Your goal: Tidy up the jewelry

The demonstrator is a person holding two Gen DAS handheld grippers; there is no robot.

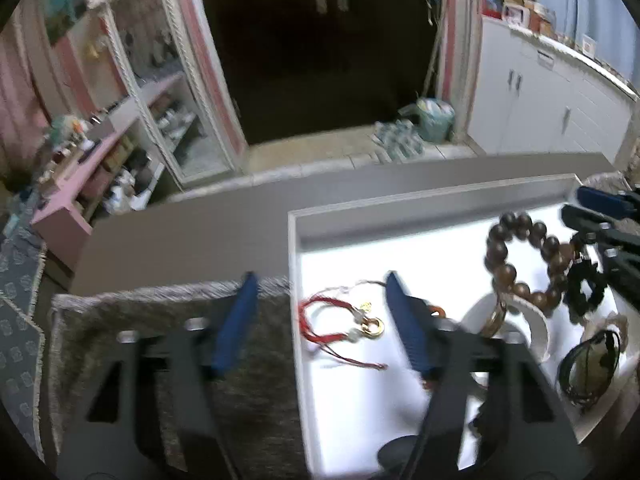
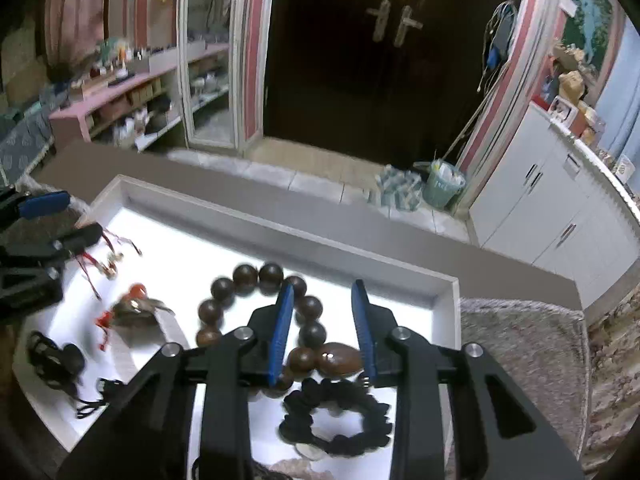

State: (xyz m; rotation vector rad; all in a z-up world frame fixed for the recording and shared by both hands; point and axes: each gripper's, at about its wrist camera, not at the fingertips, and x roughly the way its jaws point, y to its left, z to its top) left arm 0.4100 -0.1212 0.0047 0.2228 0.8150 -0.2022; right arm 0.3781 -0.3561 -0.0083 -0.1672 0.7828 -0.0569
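Observation:
A white tray (image 1: 294, 280) holds the jewelry. In the left wrist view my left gripper (image 1: 320, 276) stands wide open over the tray's left rim. A red cord bracelet (image 1: 344, 320) with a gold ring lies flat between its fingers, untouched. A brown wooden bead bracelet (image 1: 520, 260) lies further right. In the right wrist view my right gripper (image 2: 322, 284) is partly open over that bead bracelet (image 2: 240, 280). A few of the beads lie between its jaws beside the left pad, with a gap to the right pad. A black bracelet (image 2: 336, 420) lies just below.
The tray (image 2: 448, 292) sits on a grey fuzzy mat (image 2: 520, 340). It also holds a white bangle (image 1: 536, 324), a dark pendant on a black cord (image 1: 592, 356) and a dark piece with a red bead (image 2: 136, 304). A grey board (image 1: 200, 240) stands behind it.

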